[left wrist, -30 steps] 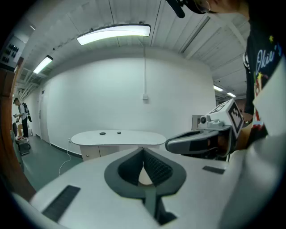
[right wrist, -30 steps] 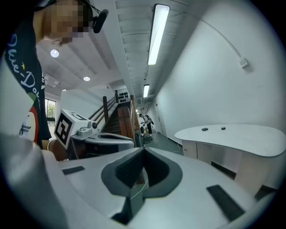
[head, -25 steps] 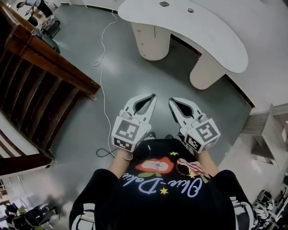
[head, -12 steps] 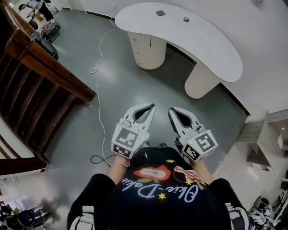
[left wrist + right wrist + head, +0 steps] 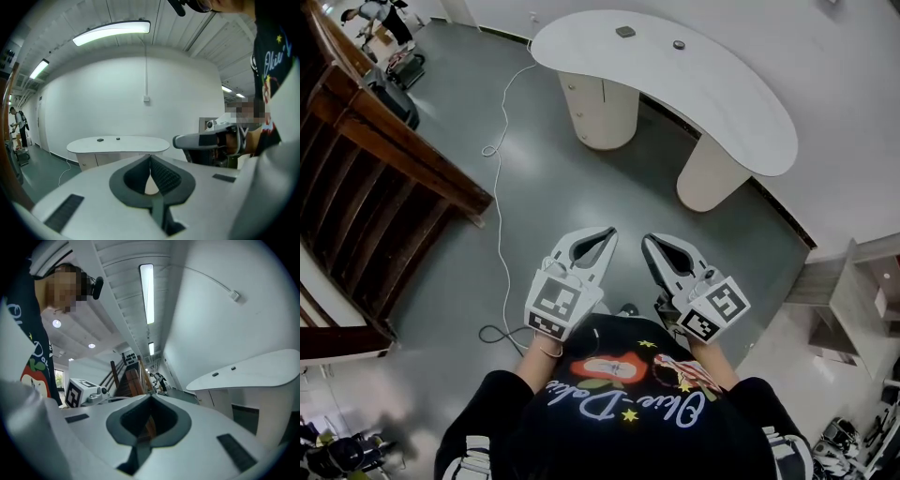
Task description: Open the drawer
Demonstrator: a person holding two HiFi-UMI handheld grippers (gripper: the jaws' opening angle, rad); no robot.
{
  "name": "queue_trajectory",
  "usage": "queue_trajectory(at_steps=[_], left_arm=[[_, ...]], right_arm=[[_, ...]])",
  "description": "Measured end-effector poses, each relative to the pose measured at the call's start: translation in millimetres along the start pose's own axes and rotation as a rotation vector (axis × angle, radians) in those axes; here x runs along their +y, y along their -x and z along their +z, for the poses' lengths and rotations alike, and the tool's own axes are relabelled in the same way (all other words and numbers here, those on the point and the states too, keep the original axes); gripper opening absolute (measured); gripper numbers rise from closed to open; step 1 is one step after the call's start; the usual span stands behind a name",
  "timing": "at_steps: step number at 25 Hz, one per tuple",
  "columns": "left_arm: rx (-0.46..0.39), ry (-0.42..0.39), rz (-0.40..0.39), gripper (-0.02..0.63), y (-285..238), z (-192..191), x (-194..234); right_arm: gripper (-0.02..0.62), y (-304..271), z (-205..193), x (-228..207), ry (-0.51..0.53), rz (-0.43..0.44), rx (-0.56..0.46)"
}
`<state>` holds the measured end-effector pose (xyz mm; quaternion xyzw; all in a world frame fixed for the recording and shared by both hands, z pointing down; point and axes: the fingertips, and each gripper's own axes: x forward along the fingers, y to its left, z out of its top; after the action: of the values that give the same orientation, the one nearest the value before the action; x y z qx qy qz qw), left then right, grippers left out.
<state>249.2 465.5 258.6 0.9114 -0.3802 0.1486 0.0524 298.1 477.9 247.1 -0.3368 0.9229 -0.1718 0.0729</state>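
Two small dark objects on white desk are too small to identify; pedestal front seams too faint to tell drawer from door; wooden staircase cut off at head view's left edge.

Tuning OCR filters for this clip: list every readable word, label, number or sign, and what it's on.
"Olive-Dal...": white script on the shirt, upside down in the head view; later letters unsure.
"Oli...": the same script, cut off, in the left gripper view.
Cubes: black-and-white square markers, no letters.
Two small things on the desk: too small to read.
Nothing else legible.
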Motion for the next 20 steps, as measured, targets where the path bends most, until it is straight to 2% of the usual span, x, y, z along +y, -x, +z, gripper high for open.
queue_trajectory(at_steps=[4,9,12,20], left_arm=[[0.004,0.004,0.020,0.005,1.6,-3.2,2.9],[-0.019,0.013,0.022,0.005,-4.9,1.1,16.0],[-0.029,0.011,0.017,0.005,-8.3,2.0,37.5],[-0.047,0.009,-0.014,0.005,-18.0,10.5,119.4]], right_arm=[[-0.002,-0.2,-7.8,-1.9,0.018,-0.009,0.024],[-0.002,-7.9,2.1,-4.6,-0.020,0.026,-0.019],[-0.002,-27.9,-0.4,-13.8,0.011,-0.006,0.011],[-0.002,-106.4,2.6,-31.7,-0.012,-0.056,0.022]])
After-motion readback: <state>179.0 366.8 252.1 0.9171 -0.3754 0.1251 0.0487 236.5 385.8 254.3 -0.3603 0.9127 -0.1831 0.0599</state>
